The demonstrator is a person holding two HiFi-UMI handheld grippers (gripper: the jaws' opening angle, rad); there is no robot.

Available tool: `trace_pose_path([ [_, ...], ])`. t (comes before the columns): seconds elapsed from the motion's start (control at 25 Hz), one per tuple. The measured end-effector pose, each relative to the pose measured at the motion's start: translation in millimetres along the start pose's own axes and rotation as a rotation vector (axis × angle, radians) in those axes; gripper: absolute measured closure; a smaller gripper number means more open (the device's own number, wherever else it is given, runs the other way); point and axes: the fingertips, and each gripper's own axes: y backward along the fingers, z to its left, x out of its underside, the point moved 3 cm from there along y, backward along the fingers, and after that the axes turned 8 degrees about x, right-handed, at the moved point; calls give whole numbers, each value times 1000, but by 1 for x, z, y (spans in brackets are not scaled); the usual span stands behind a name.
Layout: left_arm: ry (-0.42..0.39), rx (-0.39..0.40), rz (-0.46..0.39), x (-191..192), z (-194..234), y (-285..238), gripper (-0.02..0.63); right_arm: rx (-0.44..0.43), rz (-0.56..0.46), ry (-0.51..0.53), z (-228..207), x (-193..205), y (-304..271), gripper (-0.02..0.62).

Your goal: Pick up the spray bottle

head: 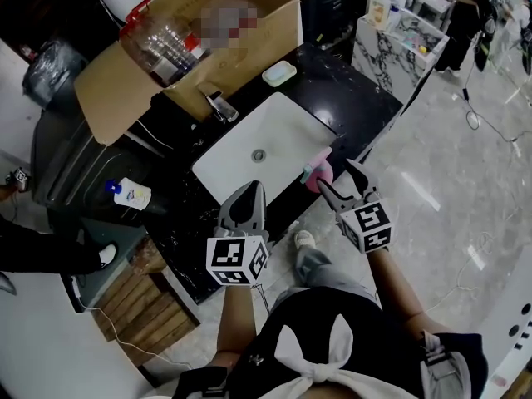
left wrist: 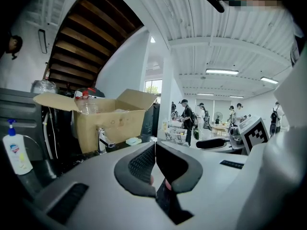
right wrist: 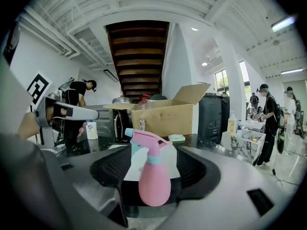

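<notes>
A pink spray bottle (head: 318, 174) with a pale blue collar stands upright on the near edge of the black counter (head: 357, 98), just right of the white sink (head: 266, 144). My right gripper (head: 337, 178) is open, one jaw on each side of the bottle. In the right gripper view the spray bottle (right wrist: 154, 178) fills the gap between the wide-apart jaws, and I cannot tell whether they touch it. My left gripper (head: 252, 191) hovers over the sink's near edge, shut and empty. Its fingertips (left wrist: 144, 164) meet in the left gripper view.
An open cardboard box (head: 199, 48) holding a clear plastic bottle (head: 162, 44) stands behind the faucet (head: 219, 106). A pale green soap dish (head: 279, 73) lies beside it. A white bottle (head: 130, 194) with a blue cap sits at the left. People stand at the far right (right wrist: 266, 123).
</notes>
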Motion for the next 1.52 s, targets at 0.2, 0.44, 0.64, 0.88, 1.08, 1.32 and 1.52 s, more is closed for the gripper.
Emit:
trace_pose_path([
  [0.2, 5, 2, 12, 3, 5, -4, 578, -1, 25, 27, 0, 5, -9, 314],
  [0.44, 11, 6, 26, 6, 10, -8, 578, 0, 47, 48, 0, 10, -16, 314],
  [0.64, 15, 13, 38, 8, 12, -12, 578, 1, 68, 75, 0, 14, -21, 314],
  [0.88, 18, 15, 49, 11, 15, -15, 578, 0, 76, 84, 0, 16, -27, 314],
  [1.08, 26, 15, 57, 14, 17, -17, 578, -2, 82, 83, 0, 18, -32, 316],
  [1.32, 36, 19, 63, 17, 19, -21, 578, -11, 85, 97, 1, 17, -40, 316],
  [1.52, 39, 29, 65, 19, 15, -25, 578, -25, 86, 97, -1, 18, -44, 318],
])
